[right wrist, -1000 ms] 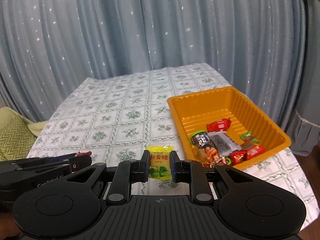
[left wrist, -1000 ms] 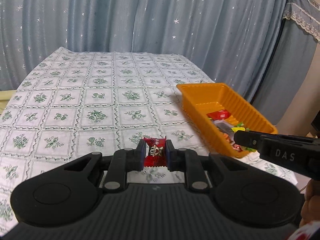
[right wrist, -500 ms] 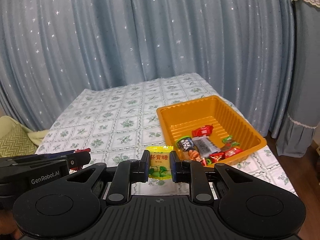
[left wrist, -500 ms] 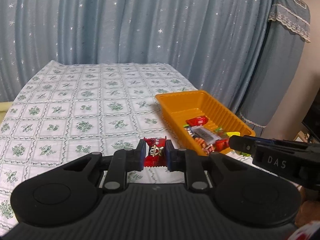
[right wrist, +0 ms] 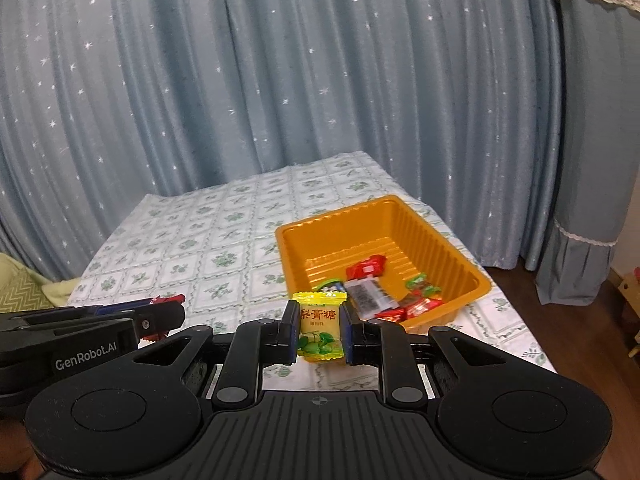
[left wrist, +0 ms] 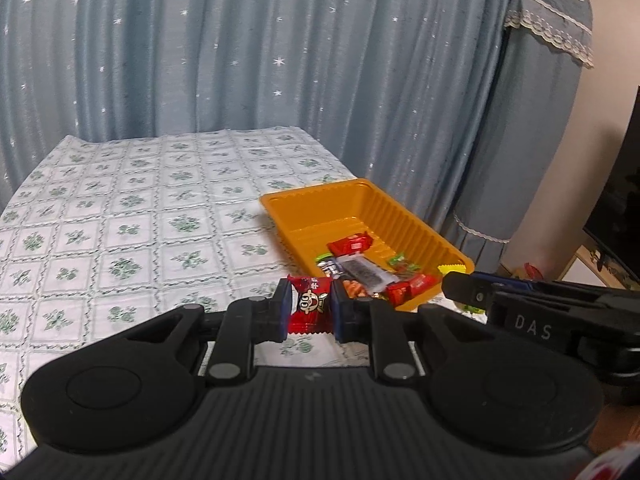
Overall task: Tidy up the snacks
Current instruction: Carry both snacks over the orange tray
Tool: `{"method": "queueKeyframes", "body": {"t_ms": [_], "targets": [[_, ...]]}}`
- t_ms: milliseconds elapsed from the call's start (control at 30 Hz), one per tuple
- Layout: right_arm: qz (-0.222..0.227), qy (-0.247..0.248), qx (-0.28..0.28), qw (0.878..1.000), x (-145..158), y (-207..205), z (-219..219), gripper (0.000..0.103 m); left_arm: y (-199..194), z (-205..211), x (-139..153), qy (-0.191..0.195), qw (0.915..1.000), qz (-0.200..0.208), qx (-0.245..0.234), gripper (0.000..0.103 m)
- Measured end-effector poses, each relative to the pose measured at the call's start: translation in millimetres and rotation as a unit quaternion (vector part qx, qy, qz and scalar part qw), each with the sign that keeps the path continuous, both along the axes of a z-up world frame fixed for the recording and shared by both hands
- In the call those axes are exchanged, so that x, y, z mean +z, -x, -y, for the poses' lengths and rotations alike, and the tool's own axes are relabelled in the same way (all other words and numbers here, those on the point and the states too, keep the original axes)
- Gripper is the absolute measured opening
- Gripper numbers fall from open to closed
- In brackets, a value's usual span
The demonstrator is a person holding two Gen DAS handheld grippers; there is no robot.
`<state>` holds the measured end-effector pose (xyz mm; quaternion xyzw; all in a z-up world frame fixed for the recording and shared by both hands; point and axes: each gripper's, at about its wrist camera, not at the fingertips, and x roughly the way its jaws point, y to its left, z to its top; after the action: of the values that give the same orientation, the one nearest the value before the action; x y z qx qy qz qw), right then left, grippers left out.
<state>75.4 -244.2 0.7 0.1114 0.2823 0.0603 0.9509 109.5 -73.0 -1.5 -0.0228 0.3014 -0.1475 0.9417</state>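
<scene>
A: What does the left gripper (left wrist: 308, 307) have?
B: A red candy (left wrist: 310, 309), pinched tight between its closed jaws above the tablecloth (left wrist: 132, 216).
A: And the right gripper (right wrist: 320, 330)?
B: Clamped on a yellow candy (right wrist: 320, 326), just short of the orange tray (right wrist: 384, 216), where several wrapped snacks (right wrist: 374, 294) lie at the near end.

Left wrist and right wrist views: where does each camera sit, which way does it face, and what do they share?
Left wrist: on the left hand-held gripper, looking forward and down at its red candy; the right hand-held gripper enters from the right.
Right wrist: looks along its fingers at the yellow candy; the left one enters from the left.
Shared: orange tray, tablecloth, curtain.
</scene>
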Motion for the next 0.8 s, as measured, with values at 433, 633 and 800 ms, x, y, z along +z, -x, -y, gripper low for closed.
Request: {"method": "queueKeyframes", "body": {"t_ms": [433, 633, 800], "targets": [[-0.008, -0.011, -0.033, 0.999, -6, -12, 41, 0.021, -25, 36, -1, 0.005, 0.9996, -0.012, -0.023, 0.018], [-0.008, -0.007, -0.037, 0.999, -6, -26, 55, 0.021, -46, 51, -6, 0.008, 0.9993, -0.024, -0.027, 0.018], [-0.009, -0.001, -0.035, 0.999, -8, -43, 62, 0.021, -63, 59, -11, 0.013, 0.9991, -0.03, -0.026, 0.018]]}}
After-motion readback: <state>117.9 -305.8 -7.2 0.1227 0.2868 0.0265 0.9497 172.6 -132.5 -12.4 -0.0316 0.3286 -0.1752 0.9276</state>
